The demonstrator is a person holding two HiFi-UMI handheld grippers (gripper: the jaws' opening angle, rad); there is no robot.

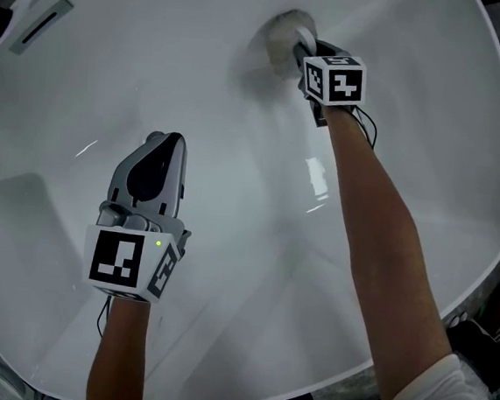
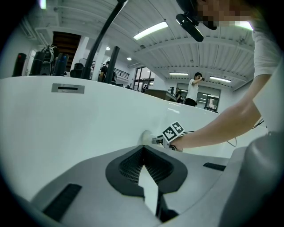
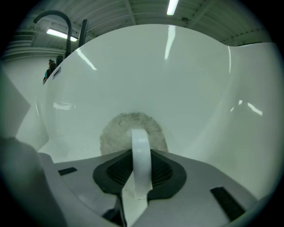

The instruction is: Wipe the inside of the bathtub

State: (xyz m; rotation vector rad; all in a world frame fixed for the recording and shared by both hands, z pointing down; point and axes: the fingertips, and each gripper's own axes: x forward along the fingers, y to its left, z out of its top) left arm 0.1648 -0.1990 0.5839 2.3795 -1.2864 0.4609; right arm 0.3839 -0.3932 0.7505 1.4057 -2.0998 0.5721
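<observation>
The big white bathtub (image 1: 226,263) fills the head view. The right tool (image 1: 298,43) reaches far into it. Its jaws are closed tight on the white strap (image 3: 141,146) of a round grey scrub pad (image 1: 279,32). The pad is pressed flat against the curved inside wall of the tub.

The left tool (image 1: 170,139) hangs over the middle of the tub, well apart from the pad. Its jaws are closed together with nothing between them.

Each tool has a cube (image 1: 334,80) with black and white square patterns on it. A thin dark slot (image 1: 41,25) sits high on the tub wall.
</observation>
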